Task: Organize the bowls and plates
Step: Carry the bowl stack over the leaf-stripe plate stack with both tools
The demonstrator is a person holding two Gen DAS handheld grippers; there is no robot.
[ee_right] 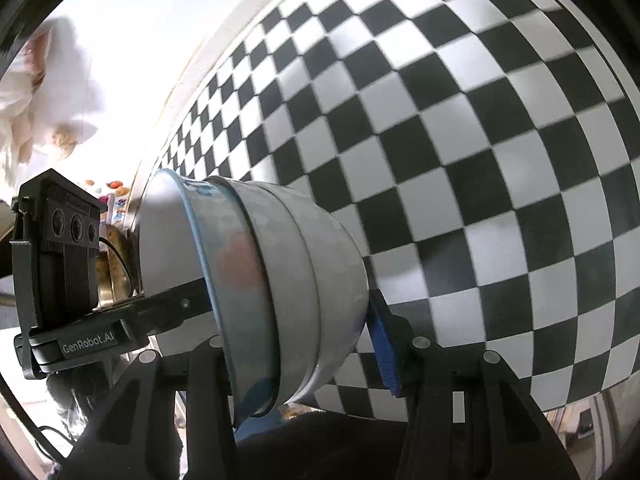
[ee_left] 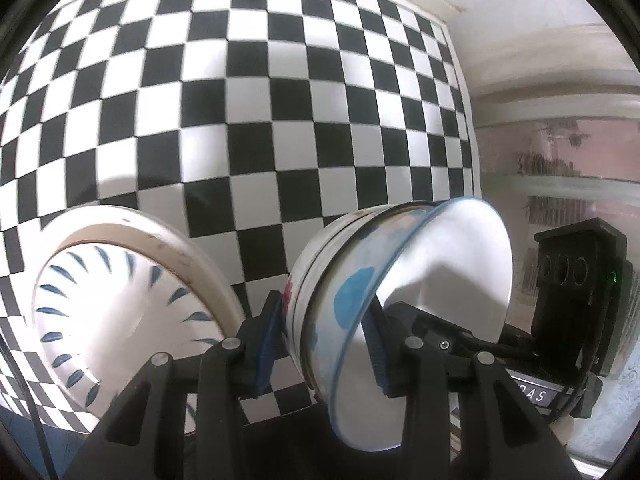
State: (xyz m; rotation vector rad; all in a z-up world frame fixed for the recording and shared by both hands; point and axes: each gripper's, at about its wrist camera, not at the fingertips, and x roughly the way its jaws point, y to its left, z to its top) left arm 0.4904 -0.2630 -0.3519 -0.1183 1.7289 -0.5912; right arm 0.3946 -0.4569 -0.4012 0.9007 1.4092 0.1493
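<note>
Pretty tight near the camera: the stack of bowls (ee_left: pixel 360 304) fills the gap between the left gripper (ee_left: pixel 324 340) fingers, with the right gripper (ee_left: pixel 576 300) crowding just beside it. The blue-petal bowl (ee_left: pixel 120 312) blocks the left side. Beyond those, the checkered worktop (ee_left: pixel 280 100) lies wide open.

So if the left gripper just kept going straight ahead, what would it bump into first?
The left gripper already holds the stacked bowls between its fingers. Pushed straight on, they would probably meet the checkered tablecloth first; depth is hard to judge.
</note>
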